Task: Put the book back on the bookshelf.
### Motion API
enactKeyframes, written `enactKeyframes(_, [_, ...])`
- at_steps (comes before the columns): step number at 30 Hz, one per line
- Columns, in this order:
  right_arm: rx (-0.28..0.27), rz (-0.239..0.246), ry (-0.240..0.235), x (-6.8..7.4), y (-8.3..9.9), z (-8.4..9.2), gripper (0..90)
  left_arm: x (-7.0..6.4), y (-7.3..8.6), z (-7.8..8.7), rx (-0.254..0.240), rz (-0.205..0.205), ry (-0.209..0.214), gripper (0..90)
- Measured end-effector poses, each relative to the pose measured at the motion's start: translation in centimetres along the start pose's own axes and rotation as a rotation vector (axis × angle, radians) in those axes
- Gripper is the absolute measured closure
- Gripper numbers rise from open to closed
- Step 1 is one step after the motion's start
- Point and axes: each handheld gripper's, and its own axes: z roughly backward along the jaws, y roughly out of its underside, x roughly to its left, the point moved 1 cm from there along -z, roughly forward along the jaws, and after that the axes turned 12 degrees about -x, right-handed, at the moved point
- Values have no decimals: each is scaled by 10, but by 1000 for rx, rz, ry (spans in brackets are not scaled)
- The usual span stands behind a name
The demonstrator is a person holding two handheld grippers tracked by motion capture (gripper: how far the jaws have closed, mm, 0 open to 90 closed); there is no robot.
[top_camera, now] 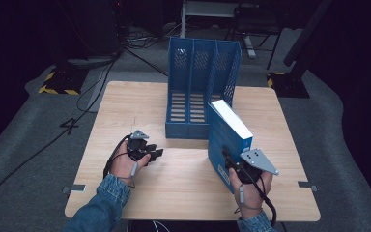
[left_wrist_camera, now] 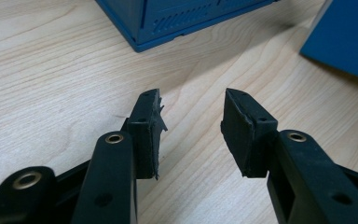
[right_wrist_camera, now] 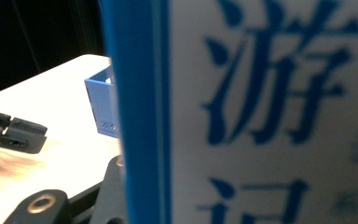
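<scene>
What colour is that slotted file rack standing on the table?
Blue all over; the file rack shows best in the high view, standing on the pale wooden table.

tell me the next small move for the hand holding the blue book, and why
Probably carry the blue book forward toward the blue file rack. The right gripper holds it upright just in front of the rack's right slot, whose compartments look empty, while the left gripper rests open, holding nothing.

Left gripper (top_camera: 149,153): we hold it low over the worktop (top_camera: 140,106), jaws apart, nothing between | Right gripper (top_camera: 235,166): our jaws clamp the blue book (top_camera: 228,133), held upright | Forearms enter from below
</scene>
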Motion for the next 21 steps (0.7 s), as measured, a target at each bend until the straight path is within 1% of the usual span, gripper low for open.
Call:
enactKeyframes(1, [1,19,12,-2,-4,1,617,0,0,0,5,-4,-4,561])
enactKeyframes(3, [3,24,18,-2,-5,1,617,0,2,0,17,-19,-17,556])
enactKeyframes(4, [-2,23,19,-3,-8,1,617,1,3,1,26,-36,-34,552])
enactKeyframes(6, [-10,13,18,-5,-13,1,617,2,6,2,45,-57,-60,546])
enactKeyframes(8, [-18,10,19,-7,-18,0,617,3,8,5,57,-61,-75,539])
enactKeyframes(9, [-27,18,25,-9,-25,-1,617,5,10,8,59,-65,-88,533])
enactKeyframes(10, [-31,19,28,-9,-28,-1,617,7,12,10,48,-56,-93,530])
enactKeyframes(11, [-31,19,28,-9,-28,-1,617,7,12,10,48,-56,-93,524])
enactKeyframes(12, [-33,22,32,-10,-31,-1,617,9,14,12,53,-50,-97,524])
enactKeyframes(14, [-47,12,30,-12,-37,-2,617,11,17,15,53,-45,-109,524])
enactKeyframes(17, [-65,0,32,-15,-50,-3,617,14,21,21,56,-35,-129,517])
enactKeyframes(18, [-67,3,35,-16,-55,-4,617,14,21,23,56,-43,-136,514])
enactKeyframes(20, [-80,12,39,-17,-63,-7,617,16,24,27,42,-34,-146,498])
enactKeyframes(21, [-85,6,37,-18,-67,-8,617,17,25,29,43,-33,-153,489])
